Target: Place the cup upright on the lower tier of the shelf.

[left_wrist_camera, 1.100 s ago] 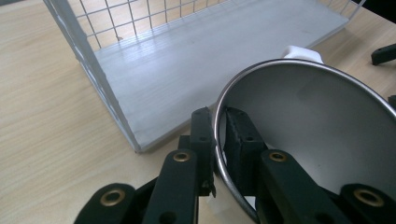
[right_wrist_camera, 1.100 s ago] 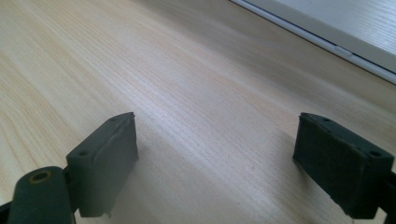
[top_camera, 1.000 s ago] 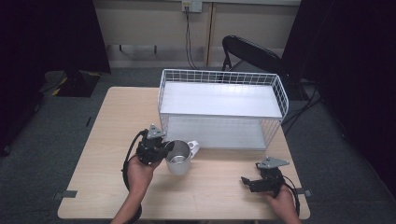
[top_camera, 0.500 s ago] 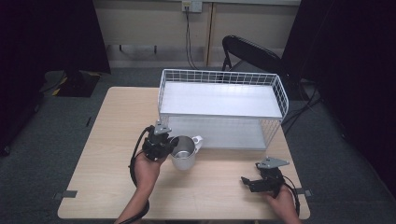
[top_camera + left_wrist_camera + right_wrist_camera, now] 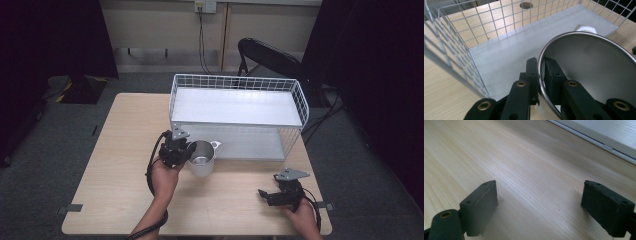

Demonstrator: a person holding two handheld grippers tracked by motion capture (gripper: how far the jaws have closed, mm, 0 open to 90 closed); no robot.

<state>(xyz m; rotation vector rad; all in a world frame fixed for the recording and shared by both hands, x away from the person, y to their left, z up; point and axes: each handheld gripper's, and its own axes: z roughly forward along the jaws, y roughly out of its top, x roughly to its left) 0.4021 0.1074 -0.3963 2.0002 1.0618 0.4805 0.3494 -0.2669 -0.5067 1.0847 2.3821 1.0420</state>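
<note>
Left hand-held gripper [image 5: 192, 151] clamped on the rim of a metal cup [image 5: 202, 159]: in the left gripper view one jaw sits outside the wall, the other inside, the thin steel edge pinched between the two pads. Cup [image 5: 589, 75] is shiny steel, empty, mouth up and tipped slightly toward the camera in the high view. A white handle [image 5: 215, 145] shows on its far side, pointing toward the rack.

The cup sits over the worktop [image 5: 115, 165], left of centre, just in front of the open lower level of a white wire rack [image 5: 239, 116]. Whether its base touches the wood I cannot tell from these views. Rack has a mesh-walled upper tray [image 5: 235, 106] and a pale floor panel [image 5: 506, 57] below; in the left gripper view that lower panel lies directly beyond the cup, mesh wall to the left.

Right hand-held gripper [image 5: 266, 195] low over the worktop near the front right corner, well apart from cup and rack. Its jaws stand wide, nothing between them; the right gripper view shows bare wood grain [image 5: 536, 182] between the two black pads and the rack's base edge [image 5: 599, 142] farther off. Grey three-cornered plate on top of each gripper, cables trailing back toward the forearms.

Beyond the worktop: grey carpet, a dark folding chair [image 5: 272, 57] behind the rack.
</note>
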